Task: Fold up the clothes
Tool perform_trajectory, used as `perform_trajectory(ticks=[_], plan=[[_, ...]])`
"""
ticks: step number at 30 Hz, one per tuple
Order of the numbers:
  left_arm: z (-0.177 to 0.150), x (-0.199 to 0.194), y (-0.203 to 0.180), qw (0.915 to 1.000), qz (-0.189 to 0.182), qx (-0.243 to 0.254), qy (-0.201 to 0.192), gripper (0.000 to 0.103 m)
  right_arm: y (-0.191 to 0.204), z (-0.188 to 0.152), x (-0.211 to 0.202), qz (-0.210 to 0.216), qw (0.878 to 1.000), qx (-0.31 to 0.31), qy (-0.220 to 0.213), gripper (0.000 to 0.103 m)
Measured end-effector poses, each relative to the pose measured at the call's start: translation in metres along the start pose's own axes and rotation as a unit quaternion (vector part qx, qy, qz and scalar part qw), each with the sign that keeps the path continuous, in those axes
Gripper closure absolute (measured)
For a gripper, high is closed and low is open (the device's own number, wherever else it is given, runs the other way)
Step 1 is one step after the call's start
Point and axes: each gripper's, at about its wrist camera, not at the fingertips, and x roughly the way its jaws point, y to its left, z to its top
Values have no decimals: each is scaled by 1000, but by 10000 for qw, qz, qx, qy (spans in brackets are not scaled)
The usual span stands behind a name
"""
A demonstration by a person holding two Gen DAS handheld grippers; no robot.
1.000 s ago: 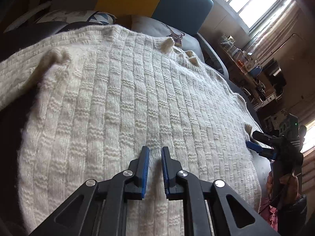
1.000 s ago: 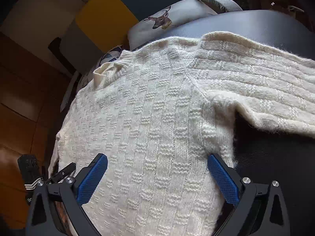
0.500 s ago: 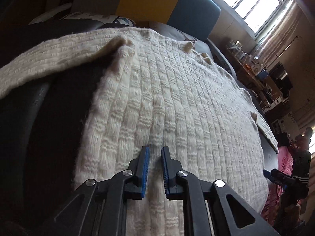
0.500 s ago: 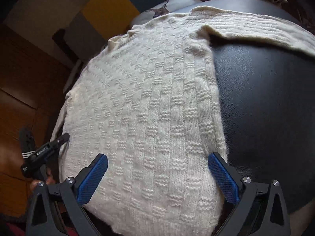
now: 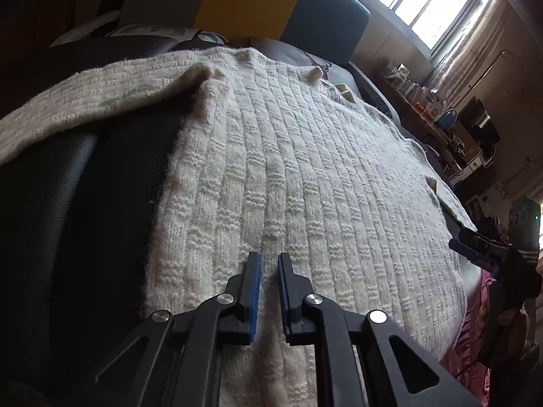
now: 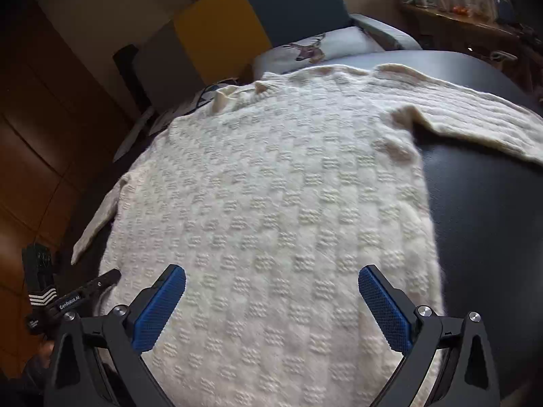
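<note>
Window glare, dim fisheye corners

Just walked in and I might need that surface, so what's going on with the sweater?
A person holds a two-finger gripper in each hand over a cream knit sweater spread flat on a dark padded surface, to fold it. No fold shows yet: one sleeve lies stretched out sideways. The left gripper has its jaws nearly closed at the hem, with knit between them. The right gripper hovers wide open over the lower body, holding nothing.
</note>
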Motion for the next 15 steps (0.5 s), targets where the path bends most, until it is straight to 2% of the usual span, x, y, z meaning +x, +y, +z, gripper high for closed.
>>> perform_trajectory(ticks=[4, 6, 10, 14, 15], plan=[[27, -4, -13, 9998, 52, 178, -98, 92, 29, 26, 30, 125, 9989, -410, 164, 0], [58, -2, -24, 9988, -111, 382, -286, 92, 41, 40, 44, 108, 9978, -628, 200, 0], [135, 38, -44, 9942, -1007, 386, -6, 90, 46, 71, 66, -49, 9962, -864, 106, 0], [207, 91, -66, 9819, -1821, 266, 456, 85, 33, 108, 90, -151, 9966, -803, 77, 0], [222, 109, -73, 9799, -1889, 303, 562, 85, 28, 117, 97, -144, 9970, -757, 77, 0]])
